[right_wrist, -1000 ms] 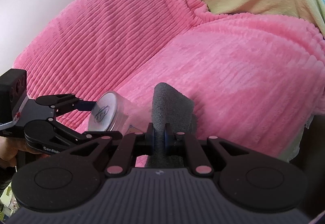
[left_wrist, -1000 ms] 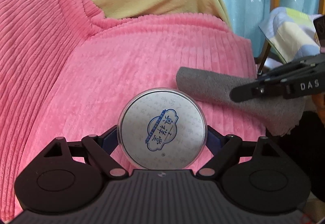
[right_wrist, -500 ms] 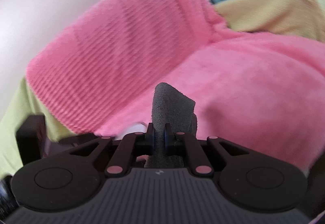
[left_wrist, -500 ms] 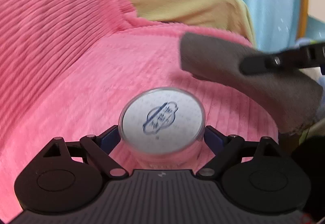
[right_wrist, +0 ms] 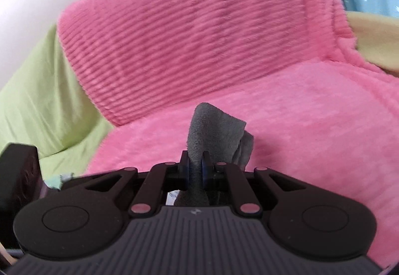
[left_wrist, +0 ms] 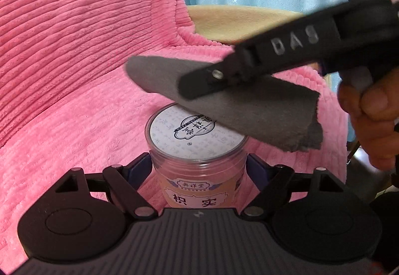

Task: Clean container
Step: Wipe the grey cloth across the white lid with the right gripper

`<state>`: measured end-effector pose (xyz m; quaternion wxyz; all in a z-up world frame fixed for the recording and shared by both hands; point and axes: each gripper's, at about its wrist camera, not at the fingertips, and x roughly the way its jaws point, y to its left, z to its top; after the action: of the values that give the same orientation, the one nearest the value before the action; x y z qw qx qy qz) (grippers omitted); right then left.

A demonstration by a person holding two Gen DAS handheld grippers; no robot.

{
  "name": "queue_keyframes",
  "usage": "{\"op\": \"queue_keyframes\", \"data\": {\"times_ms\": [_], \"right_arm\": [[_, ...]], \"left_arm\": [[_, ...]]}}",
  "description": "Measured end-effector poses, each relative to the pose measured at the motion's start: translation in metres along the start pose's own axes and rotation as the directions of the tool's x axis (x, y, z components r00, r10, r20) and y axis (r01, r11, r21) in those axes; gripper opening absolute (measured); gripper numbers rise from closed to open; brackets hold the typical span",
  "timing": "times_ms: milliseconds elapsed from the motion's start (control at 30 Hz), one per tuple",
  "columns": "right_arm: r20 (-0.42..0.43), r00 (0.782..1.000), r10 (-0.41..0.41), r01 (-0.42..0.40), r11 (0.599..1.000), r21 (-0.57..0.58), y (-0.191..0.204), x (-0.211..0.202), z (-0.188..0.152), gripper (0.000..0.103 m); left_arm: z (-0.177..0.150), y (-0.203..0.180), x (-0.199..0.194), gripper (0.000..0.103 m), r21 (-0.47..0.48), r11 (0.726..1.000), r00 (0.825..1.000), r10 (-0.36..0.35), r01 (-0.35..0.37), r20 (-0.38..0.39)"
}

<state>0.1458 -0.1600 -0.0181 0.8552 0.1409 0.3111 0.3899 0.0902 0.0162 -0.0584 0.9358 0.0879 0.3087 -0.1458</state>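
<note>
The container (left_wrist: 197,157) is a clear jar with a white printed lid, upright above the pink blanket (left_wrist: 74,75). Left gripper (left_wrist: 198,167) clamps its sides. Right gripper (right_wrist: 195,171) pinches a grey cloth (right_wrist: 214,132) overlapping the lid.

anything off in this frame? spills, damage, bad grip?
Nothing stands out. The left gripper holds the clear jar squarely, lid seated, no spill or cracks visible. The right gripper is shut on the grey cloth, which overlaps the lid's far edge. Its frayed hem looks like ordinary wear.
</note>
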Motion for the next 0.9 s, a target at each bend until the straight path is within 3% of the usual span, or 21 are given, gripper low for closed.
{"op": "queue_keyframes", "data": {"times_ms": [200, 533, 733, 900], "right_arm": [[-0.070, 0.991, 0.115, -0.119, 0.992, -0.051, 0.022, 0.006, -0.005, 0.007], [-0.049, 0.995, 0.084, -0.088, 0.993, -0.083, 0.015, 0.046, 0.020, 0.006], [-0.044, 0.998, 0.050, -0.053, 0.997, -0.055, 0.001, 0.020, 0.009, 0.007], [-0.084, 0.990, 0.115, -0.120, 0.991, -0.060, 0.018, 0.013, -0.001, 0.007]], "left_arm": [[-0.005, -0.001, 0.001, 0.082, -0.002, 1.000, 1.000, -0.002, 0.003, 0.018], [-0.007, 0.002, 0.003, 0.080, -0.042, 0.999, 1.000, -0.007, 0.008, 0.011], [-0.008, -0.002, 0.003, 0.081, -0.016, 1.000, 1.000, -0.008, 0.008, 0.010], [-0.008, -0.002, 0.004, 0.081, -0.014, 1.000, 1.000, 0.001, -0.001, 0.009]]}}
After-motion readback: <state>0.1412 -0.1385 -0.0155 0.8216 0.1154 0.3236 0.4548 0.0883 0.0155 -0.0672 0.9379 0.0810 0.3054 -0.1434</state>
